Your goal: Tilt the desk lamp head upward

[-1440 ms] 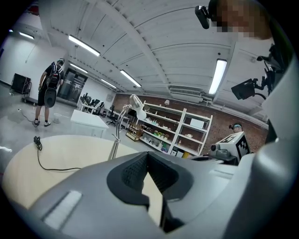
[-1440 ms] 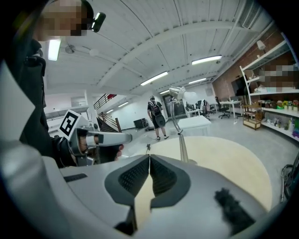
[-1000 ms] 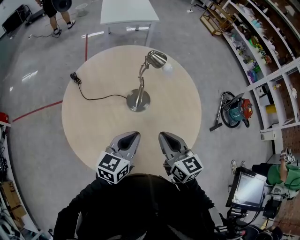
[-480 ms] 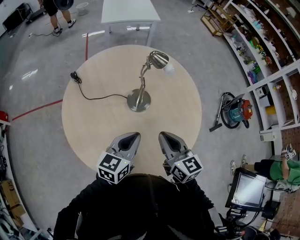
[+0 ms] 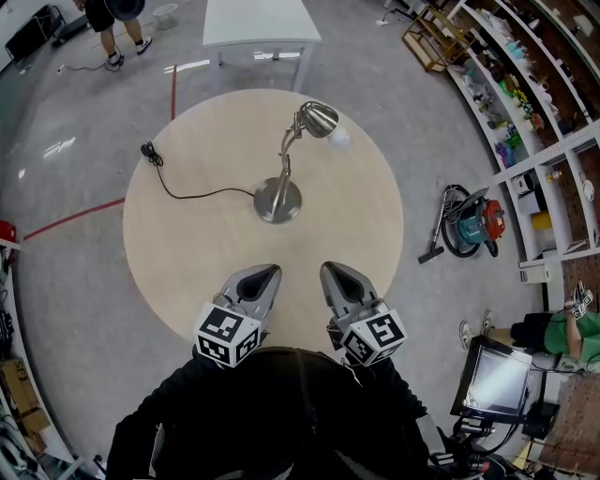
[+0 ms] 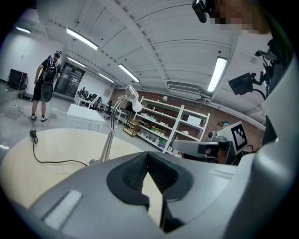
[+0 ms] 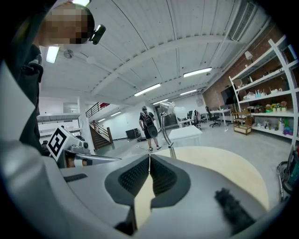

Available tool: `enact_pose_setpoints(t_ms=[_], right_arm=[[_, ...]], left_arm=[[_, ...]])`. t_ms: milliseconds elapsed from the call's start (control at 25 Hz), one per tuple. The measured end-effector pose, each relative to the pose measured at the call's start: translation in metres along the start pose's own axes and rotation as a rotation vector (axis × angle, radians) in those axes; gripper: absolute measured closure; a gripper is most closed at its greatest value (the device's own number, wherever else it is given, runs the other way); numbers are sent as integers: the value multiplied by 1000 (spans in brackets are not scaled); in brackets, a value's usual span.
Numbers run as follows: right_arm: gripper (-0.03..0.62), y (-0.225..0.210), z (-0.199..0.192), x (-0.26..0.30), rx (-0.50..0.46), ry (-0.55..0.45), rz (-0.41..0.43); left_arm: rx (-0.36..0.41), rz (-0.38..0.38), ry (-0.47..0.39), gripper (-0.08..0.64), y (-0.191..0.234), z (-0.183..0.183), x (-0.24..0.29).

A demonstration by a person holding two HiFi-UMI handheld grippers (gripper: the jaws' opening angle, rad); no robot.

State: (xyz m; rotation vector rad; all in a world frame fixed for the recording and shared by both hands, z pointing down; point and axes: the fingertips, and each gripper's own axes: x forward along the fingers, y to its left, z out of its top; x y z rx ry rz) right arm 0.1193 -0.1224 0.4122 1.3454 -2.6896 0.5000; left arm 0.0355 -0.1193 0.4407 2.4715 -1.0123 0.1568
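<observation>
Head view, silver desk lamp (image 5: 283,167) on table (image 5: 187,244), head (image 5: 317,118) tipped down, left claw (image 5: 266,271), right claw (image 5: 331,270) pressed together

A round pale tabletop (image 5: 178,272) stands on a glossy grey floor (image 5: 66,122) crossed by a red line (image 5: 70,222); a white table (image 5: 258,23) sits just beyond it. White shelves (image 5: 534,84) crowded with small things line the right side against a brick wall (image 7: 261,58); a vacuum cleaner (image 5: 469,225) lies near them; strip lights (image 6: 217,73) run along the white vaulted ceiling (image 6: 154,42).
</observation>
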Motion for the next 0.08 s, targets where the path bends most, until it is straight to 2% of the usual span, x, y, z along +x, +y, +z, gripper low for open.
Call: enact_pose_setpoints(t_ms=[80], right_arm=[[586,-1,0,1,1,0,-1]], left_arm=[[2,3,-2,552,1,1,1]])
